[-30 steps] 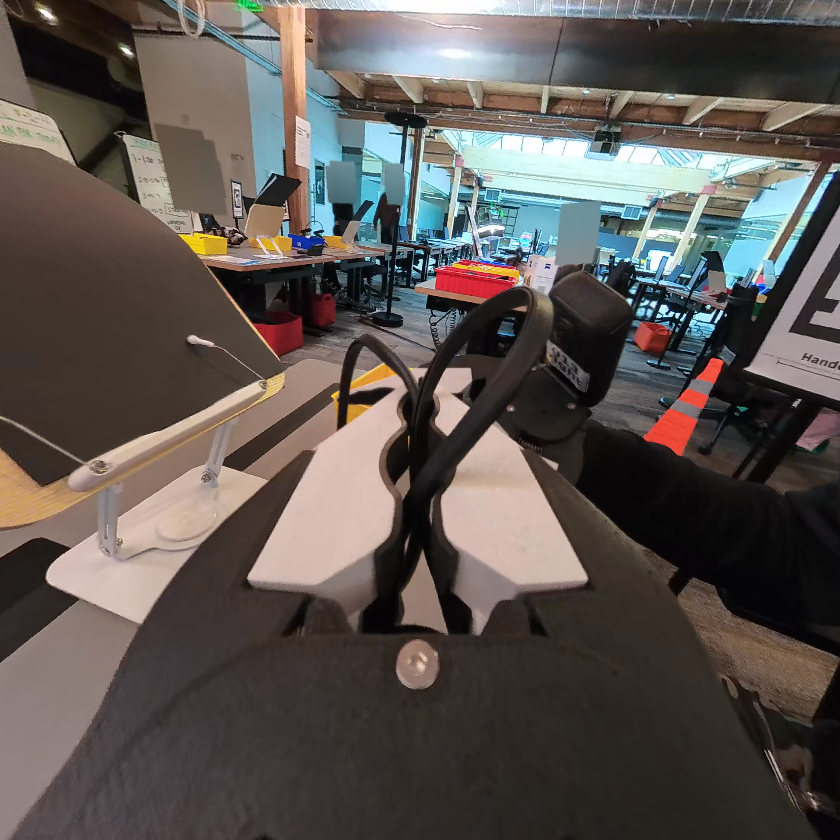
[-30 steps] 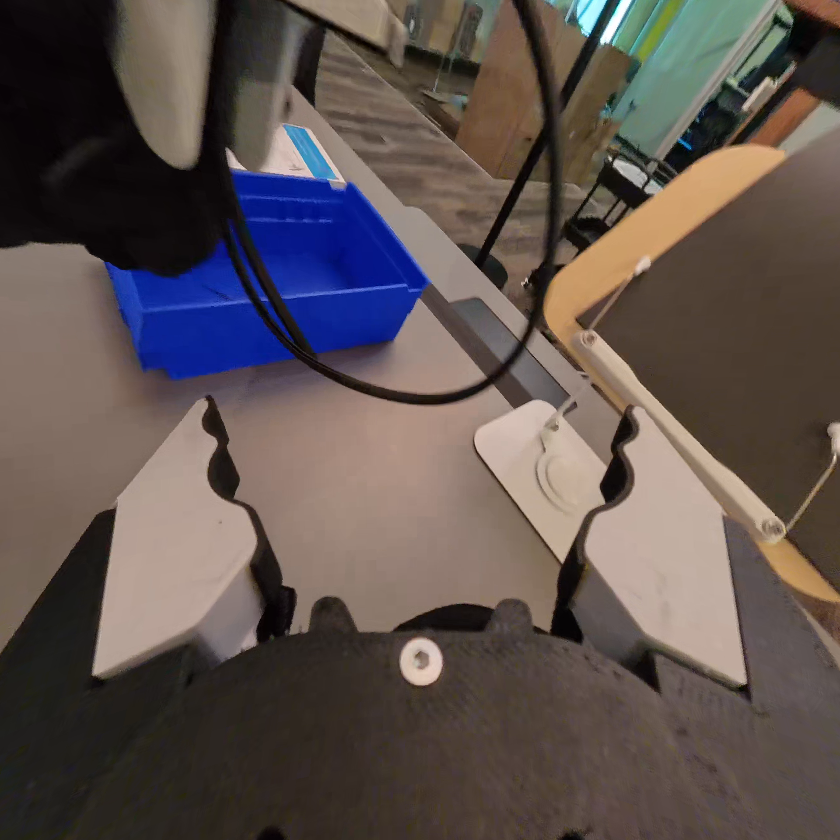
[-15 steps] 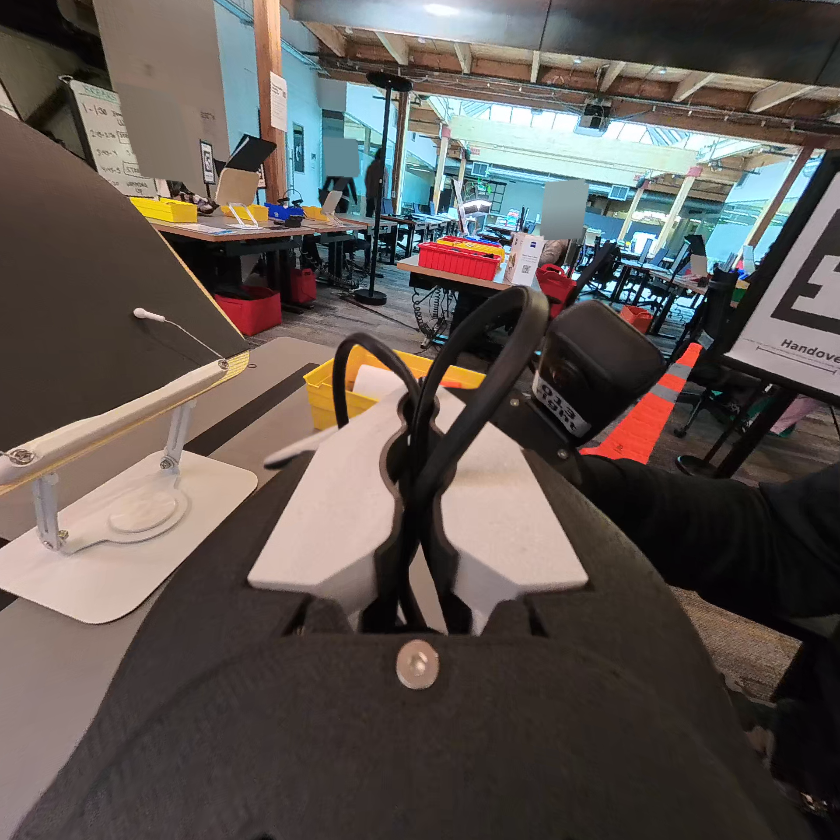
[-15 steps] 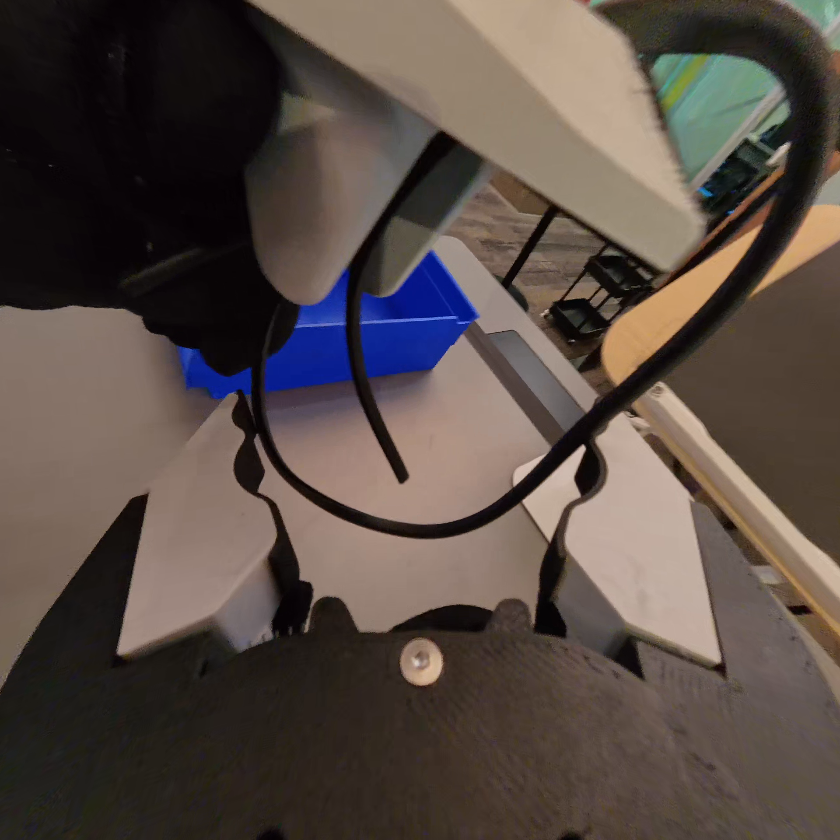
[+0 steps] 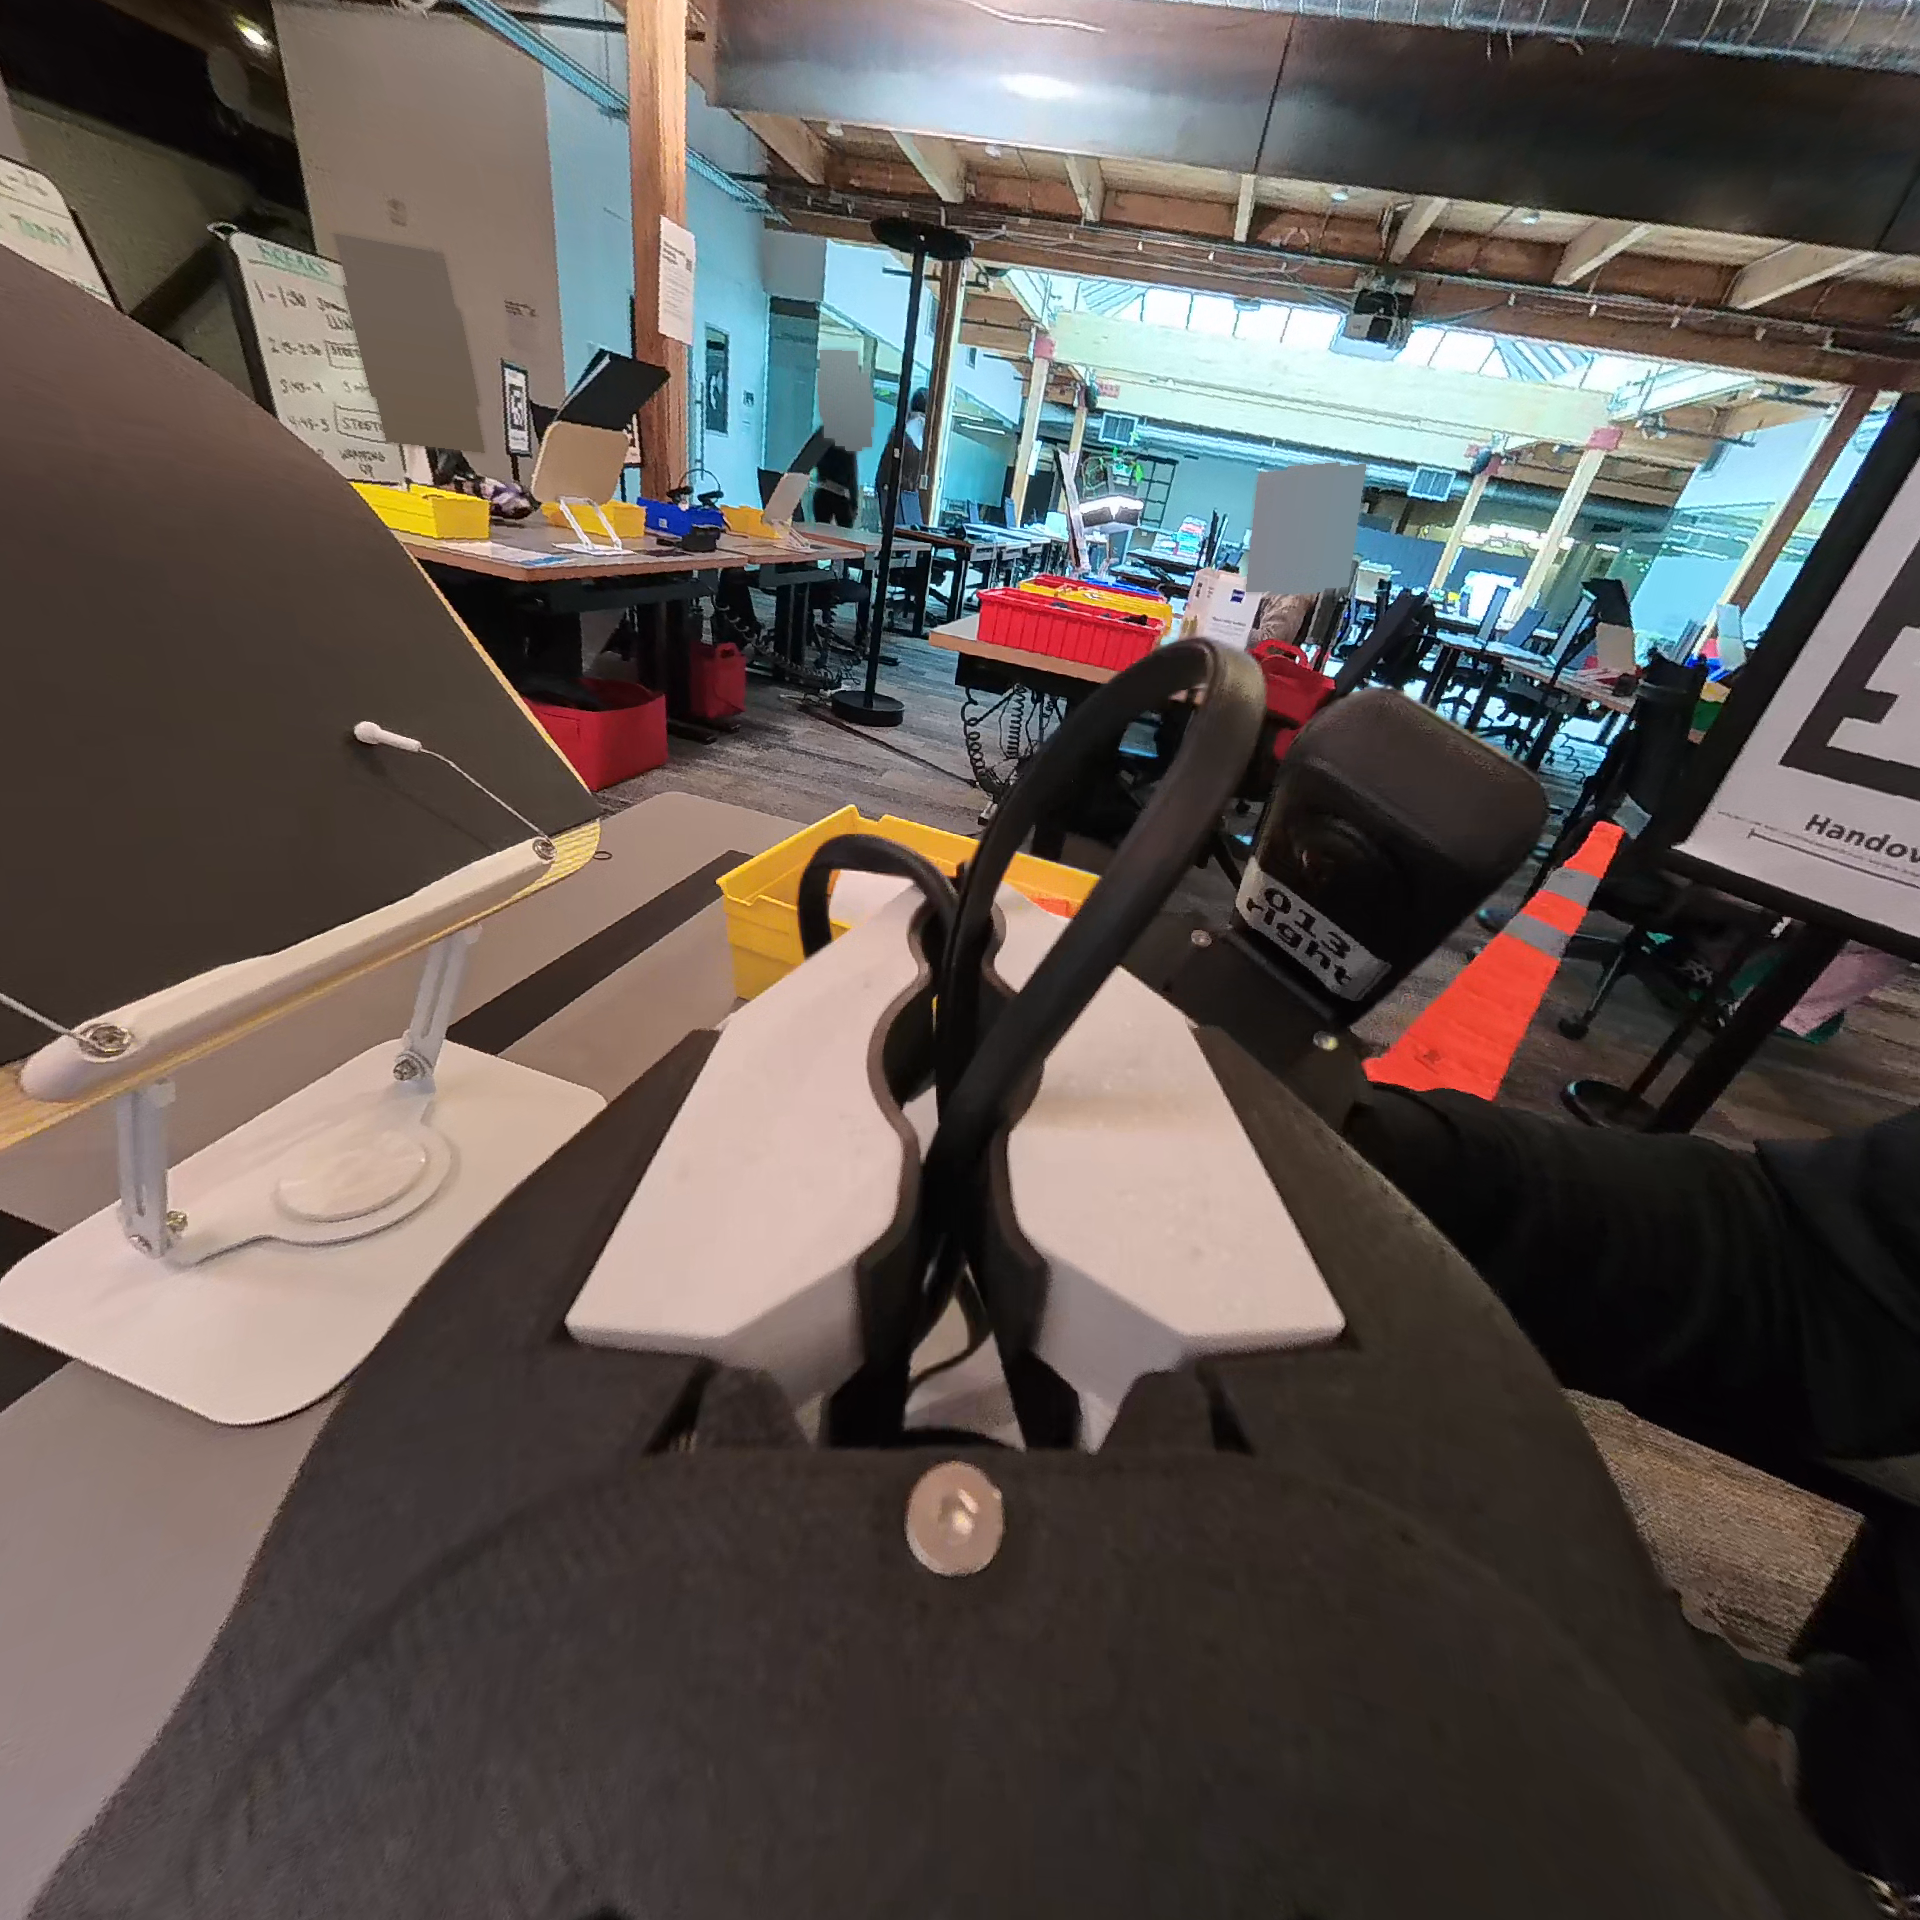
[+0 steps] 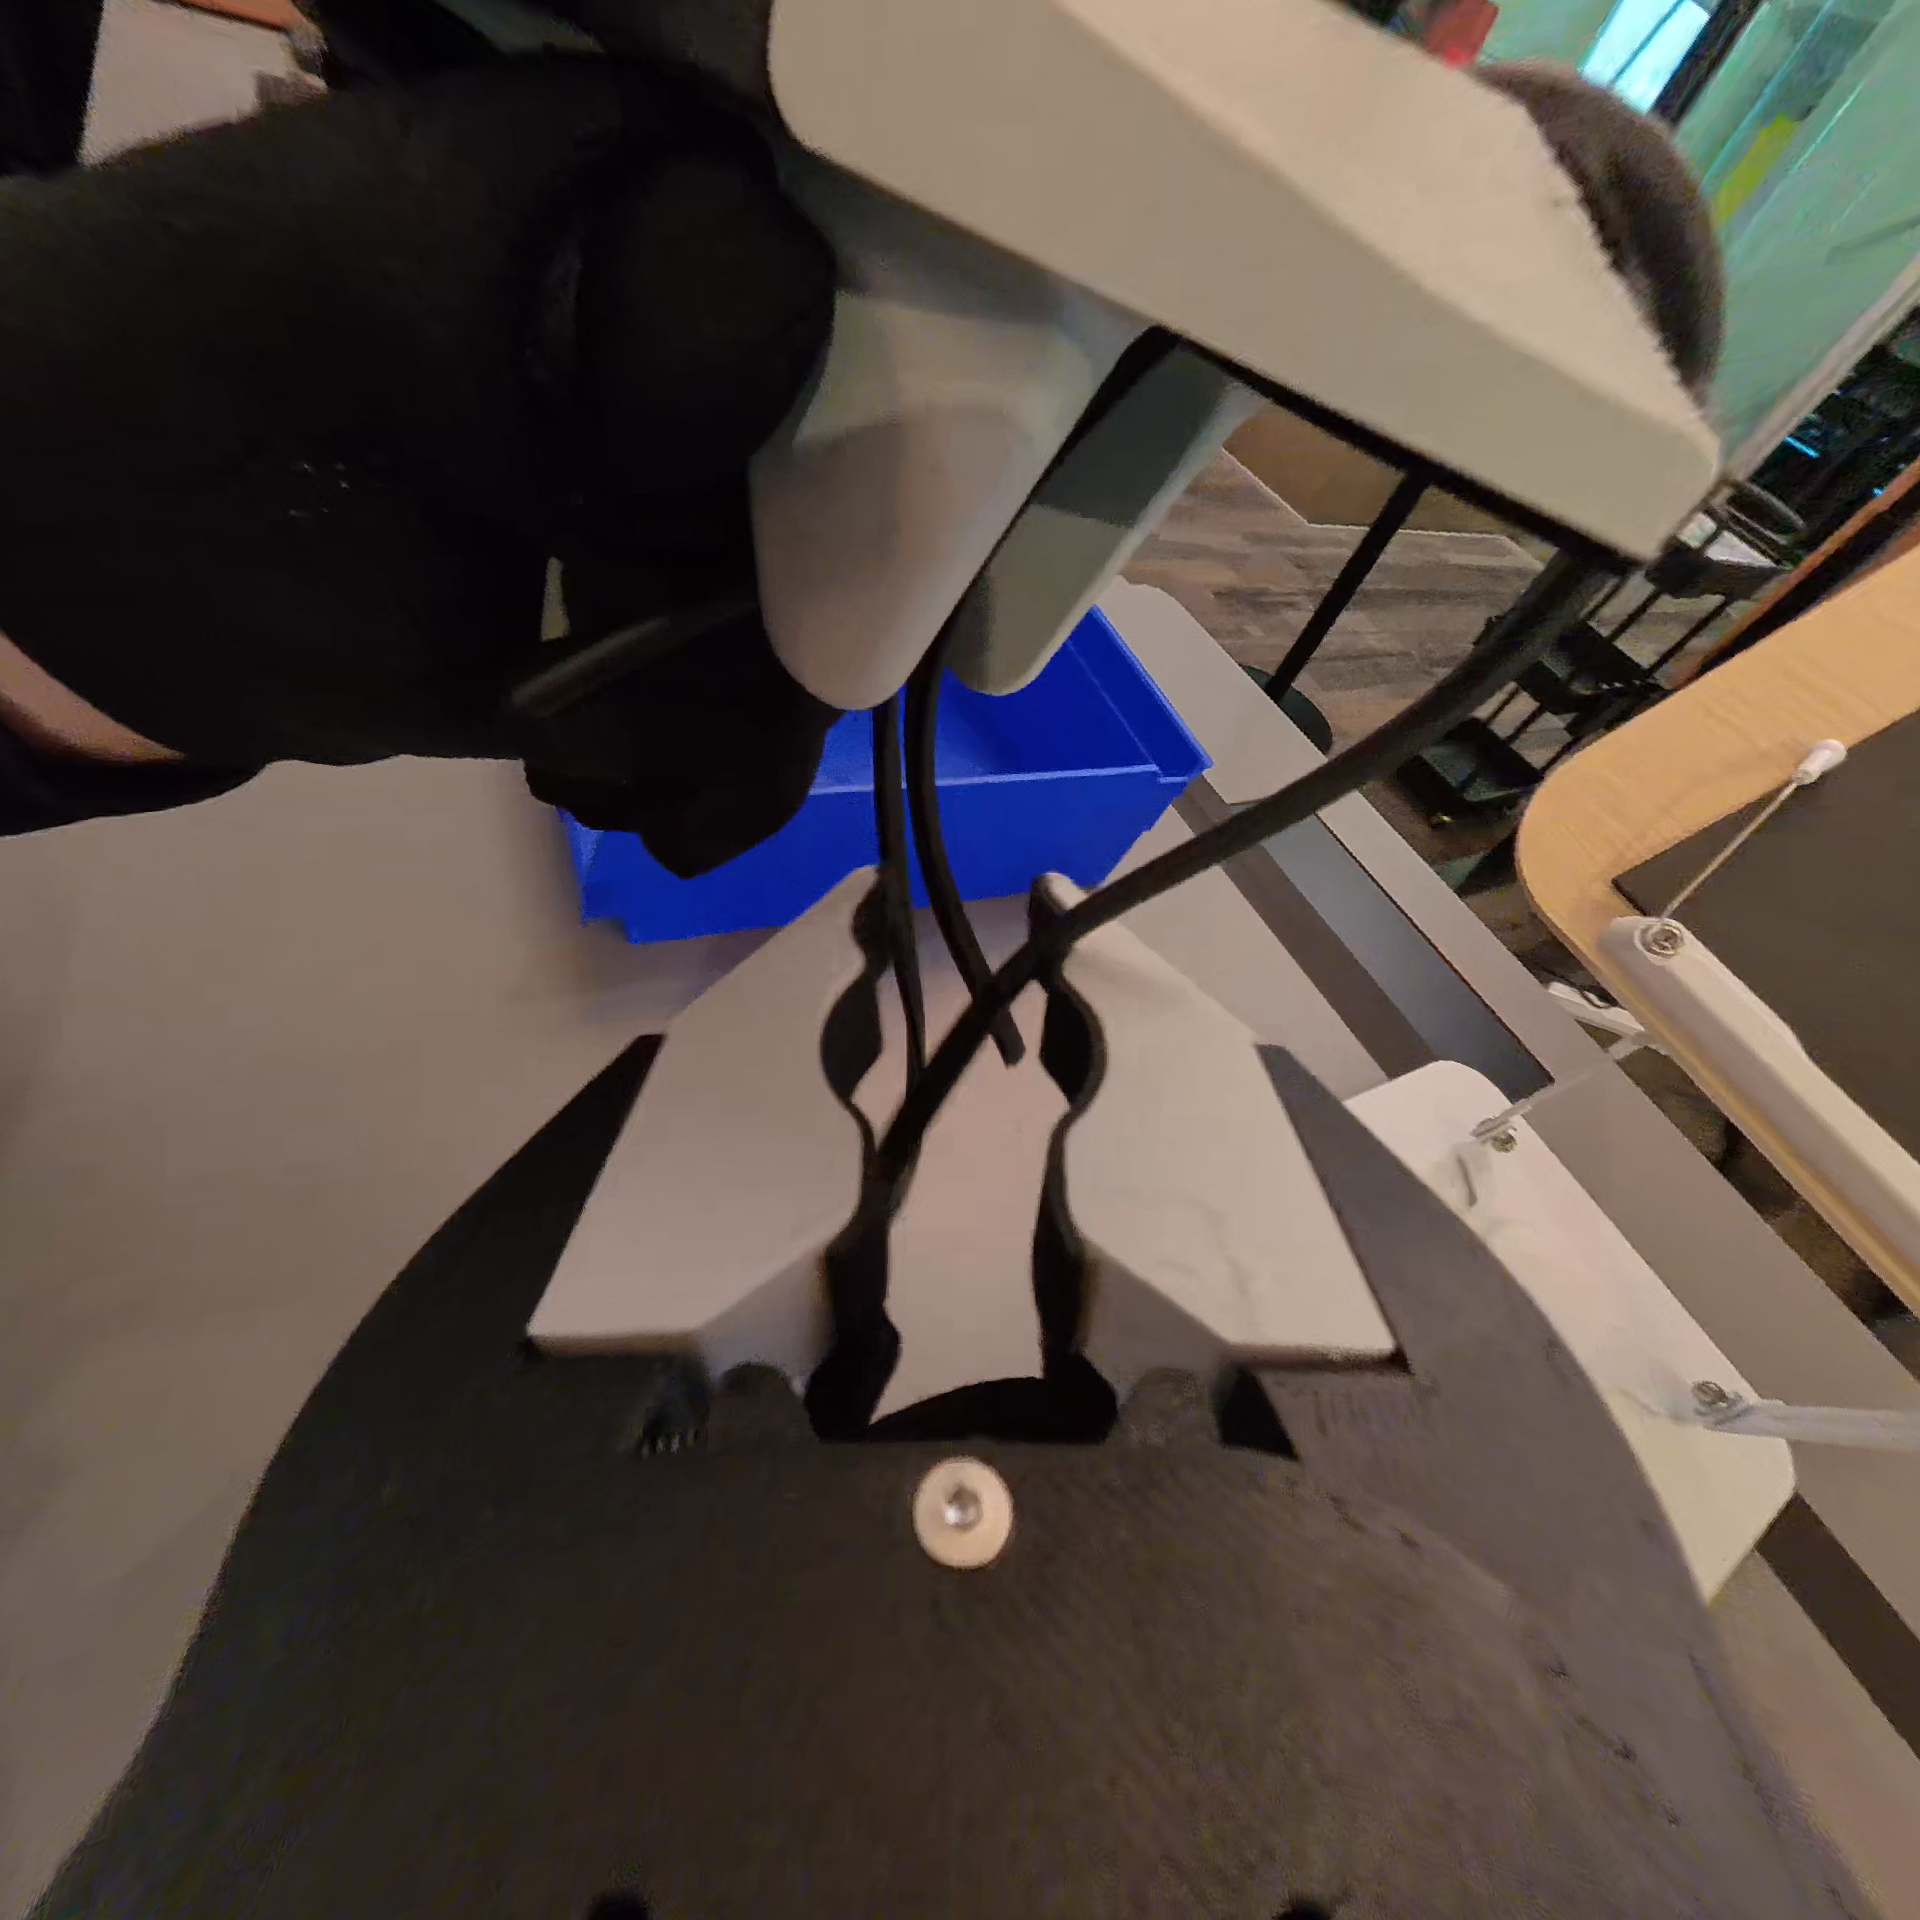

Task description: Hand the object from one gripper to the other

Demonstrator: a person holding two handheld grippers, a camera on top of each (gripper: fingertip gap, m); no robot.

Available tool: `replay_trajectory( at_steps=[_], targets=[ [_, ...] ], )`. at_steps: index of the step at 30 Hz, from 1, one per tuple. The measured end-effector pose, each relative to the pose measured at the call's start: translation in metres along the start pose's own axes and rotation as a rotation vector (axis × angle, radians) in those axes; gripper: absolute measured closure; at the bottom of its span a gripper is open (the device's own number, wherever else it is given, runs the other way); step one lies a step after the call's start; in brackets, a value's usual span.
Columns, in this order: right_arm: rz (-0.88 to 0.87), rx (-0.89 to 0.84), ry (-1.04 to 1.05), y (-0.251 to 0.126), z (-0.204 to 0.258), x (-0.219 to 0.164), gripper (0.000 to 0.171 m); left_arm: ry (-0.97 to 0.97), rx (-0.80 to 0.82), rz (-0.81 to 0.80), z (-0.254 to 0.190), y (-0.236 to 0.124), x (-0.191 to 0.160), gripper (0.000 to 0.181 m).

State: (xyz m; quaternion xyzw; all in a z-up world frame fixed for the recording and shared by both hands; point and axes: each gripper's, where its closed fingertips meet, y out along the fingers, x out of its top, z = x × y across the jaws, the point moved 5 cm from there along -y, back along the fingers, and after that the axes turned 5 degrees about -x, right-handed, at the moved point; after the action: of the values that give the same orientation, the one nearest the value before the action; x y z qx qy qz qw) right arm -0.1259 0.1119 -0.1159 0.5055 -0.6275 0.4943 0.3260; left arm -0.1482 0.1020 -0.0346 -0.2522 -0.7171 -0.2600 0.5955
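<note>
A black cable [image 5: 1195, 727] is the object. My left gripper [image 5: 956, 935] is shut on it, and a loop arches up beyond the white fingertips. In the right wrist view the same cable [image 6: 1299, 790] hangs from the left gripper's white fingers [image 6: 1195, 239], held by a black-gloved hand [image 6: 364, 416]. Two strands drop between the fingers of my right gripper [image 6: 961, 904]. Its jaws are narrowed around the strands, with a gap still showing. The right gripper's black camera housing [image 5: 1382, 831] shows just beyond the left fingertips.
A blue bin [image 6: 1039, 821] stands on the grey table [image 6: 260, 1039] behind the grippers. A yellow bin [image 5: 790, 904] sits at the table's far edge. A white stand [image 5: 312, 1247] holds a dark board on the left. An orange cone [image 5: 1486, 987] and a sign board [image 5: 1849, 707] stand on the right. Spacing between my two grippers at the tips: around 11 centimetres.
My right gripper moved up under the left one, and its wide-open jaws have narrowed around the hanging cable strands. My left gripper stays shut on the cable.
</note>
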Motion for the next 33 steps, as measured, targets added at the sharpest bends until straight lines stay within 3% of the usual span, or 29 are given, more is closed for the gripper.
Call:
replay_trajectory(
  at_steps=[7, 16, 25, 30, 33],
  targets=[
    [-0.009, -0.002, -0.015, -0.002, 0.000, 0.000, 0.171, -0.005, -0.022, -0.003, -0.004, 0.003, 0.000, 0.181],
    [0.000, -0.007, -0.012, -0.005, -0.004, 0.000, 0.171, -0.019, -0.017, -0.006, 0.002, -0.002, 0.003, 0.181],
    [0.035, -0.089, 0.013, -0.024, -0.037, -0.009, 0.171, -0.038, -0.042, 0.004, 0.011, -0.004, -0.003, 0.181],
    [0.050, -0.176, 0.008, -0.045, -0.063, -0.010, 0.171, -0.058, -0.064, 0.038, 0.014, 0.000, -0.012, 0.162],
    [0.095, -0.241, -0.044, -0.059, -0.077, -0.012, 0.171, -0.053, -0.045, 0.047, 0.016, 0.001, -0.012, 0.139]
  ],
)
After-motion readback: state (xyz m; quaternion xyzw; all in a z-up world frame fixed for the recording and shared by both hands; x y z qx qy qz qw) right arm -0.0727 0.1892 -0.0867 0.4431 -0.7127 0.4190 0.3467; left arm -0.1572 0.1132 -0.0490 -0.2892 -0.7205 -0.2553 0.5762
